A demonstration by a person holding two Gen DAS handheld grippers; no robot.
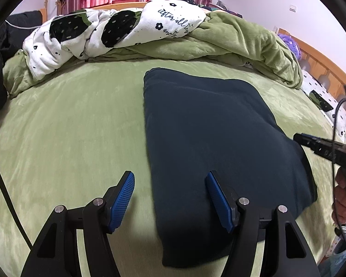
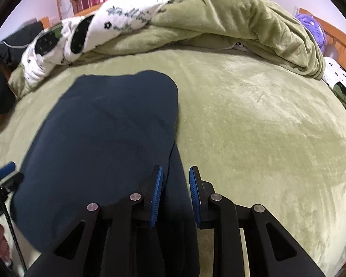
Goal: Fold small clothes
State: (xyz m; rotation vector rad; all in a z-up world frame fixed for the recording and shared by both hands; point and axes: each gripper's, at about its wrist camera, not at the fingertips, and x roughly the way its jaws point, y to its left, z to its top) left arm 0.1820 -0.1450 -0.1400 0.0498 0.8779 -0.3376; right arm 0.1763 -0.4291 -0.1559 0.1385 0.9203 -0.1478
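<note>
Over the green bed [image 1: 69,127], angled down above a folded navy garment [image 1: 207,127]: left gripper [image 1: 170,180] jaws parted and empty, right gripper [image 2: 175,173] jaws narrowly apart, gripping nothing.

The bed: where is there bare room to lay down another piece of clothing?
Bare green sheet lies left of the dark folded garment, and more to its right. The far end is crowded with the heaped blanket and patterned quilt.

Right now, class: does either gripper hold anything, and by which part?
Nothing is held. The left gripper is open above the dark garment; the right gripper shows a gap between its pads.
</note>
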